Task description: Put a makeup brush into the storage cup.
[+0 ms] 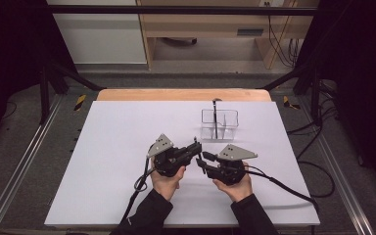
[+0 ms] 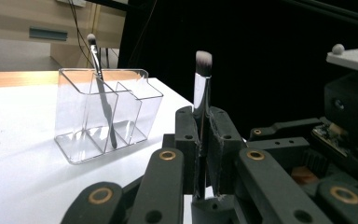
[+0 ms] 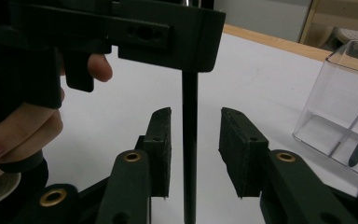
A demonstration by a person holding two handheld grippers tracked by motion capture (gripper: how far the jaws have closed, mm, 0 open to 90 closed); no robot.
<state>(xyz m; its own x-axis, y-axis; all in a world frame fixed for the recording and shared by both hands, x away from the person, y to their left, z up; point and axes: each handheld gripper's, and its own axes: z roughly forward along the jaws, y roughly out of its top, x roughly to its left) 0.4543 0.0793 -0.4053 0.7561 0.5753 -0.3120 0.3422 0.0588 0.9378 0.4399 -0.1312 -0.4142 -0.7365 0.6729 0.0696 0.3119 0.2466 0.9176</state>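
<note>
Meanwhile, the left gripper (image 1: pixel 194 147) sat near the middle of the white table surface (image 1: pixel 117 147), held in the person's left hand (image 1: pixel 166 181), with its jaws clamped tight on a slim makeup brush with a black handle, silver ferrule and pale, dark-tipped bristles (image 2: pixel 201 88). In the left gripper view the brush stood upright between the jaws, bristles on top. The right gripper (image 1: pixel 201 161), held in the right hand (image 1: pixel 236 187), faced the left one from just beside it. In the right gripper view its jaws stood apart on either side of the brush's black handle (image 3: pixel 189 154), apparently without touching it, though the near edges were hard to judge. Beyond both grippers stood a clear plastic organiser box with divided compartments (image 1: pixel 219 123), on the table well short of its far edge. A second thin dark-handled brush (image 2: pixel 101 93) leaned inside one compartment, its small tip rising above the rim.
</note>
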